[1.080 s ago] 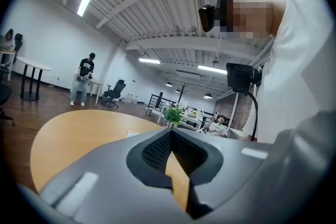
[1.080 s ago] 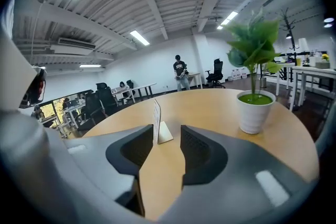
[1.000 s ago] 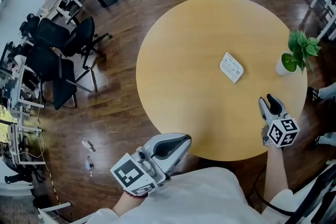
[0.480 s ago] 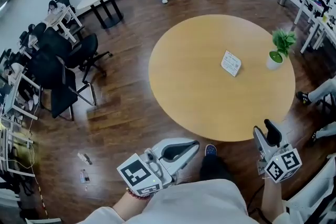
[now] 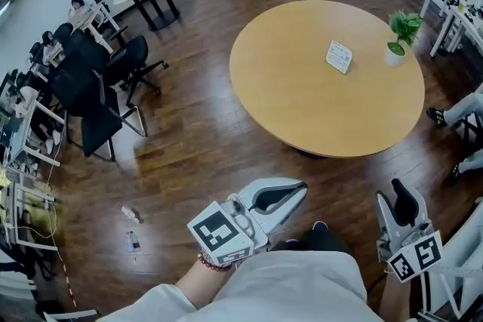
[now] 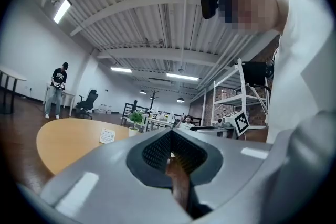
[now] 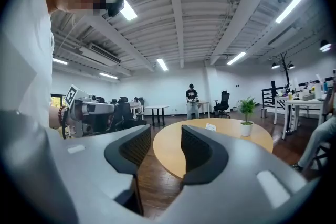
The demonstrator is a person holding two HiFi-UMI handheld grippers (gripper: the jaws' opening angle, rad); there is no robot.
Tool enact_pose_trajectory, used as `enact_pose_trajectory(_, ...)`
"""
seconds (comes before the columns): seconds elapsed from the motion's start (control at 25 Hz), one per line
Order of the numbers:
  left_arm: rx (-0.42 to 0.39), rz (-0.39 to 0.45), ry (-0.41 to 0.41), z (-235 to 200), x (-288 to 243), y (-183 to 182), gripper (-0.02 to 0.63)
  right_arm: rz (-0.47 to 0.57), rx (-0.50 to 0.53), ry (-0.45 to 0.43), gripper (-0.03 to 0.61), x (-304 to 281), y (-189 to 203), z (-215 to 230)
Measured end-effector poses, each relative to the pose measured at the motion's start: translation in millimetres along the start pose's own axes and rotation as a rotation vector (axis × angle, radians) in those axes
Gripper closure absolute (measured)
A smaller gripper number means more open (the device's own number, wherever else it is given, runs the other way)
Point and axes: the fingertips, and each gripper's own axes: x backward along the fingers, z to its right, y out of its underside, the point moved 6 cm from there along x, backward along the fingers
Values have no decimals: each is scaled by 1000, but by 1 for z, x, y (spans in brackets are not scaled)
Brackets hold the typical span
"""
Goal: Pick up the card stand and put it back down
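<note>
The card stand (image 5: 339, 56) sits on the counter (image 5: 302, 94) toward one o'clock, well apart from both tools; a long, hurried reach could topple it, I'd guess. Both are held level by the body: the left tool (image 5: 299, 191) pinched closed and empty, the right tool (image 5: 392, 196) wide, its jaws just eased inward, nothing between them.

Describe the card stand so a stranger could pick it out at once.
Find the big round wooden table in the middle of the room. Two things stand near its far right edge: a small potted plant and, just left of it, the card stand. The stand is a flat white printed card, not green and leafy.
</note>
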Motion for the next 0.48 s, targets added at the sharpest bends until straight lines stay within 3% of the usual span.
enact_pose_trajectory(0.48,5,10,52,59,-14,3,612,1,34,-18,397,57,-1,-23)
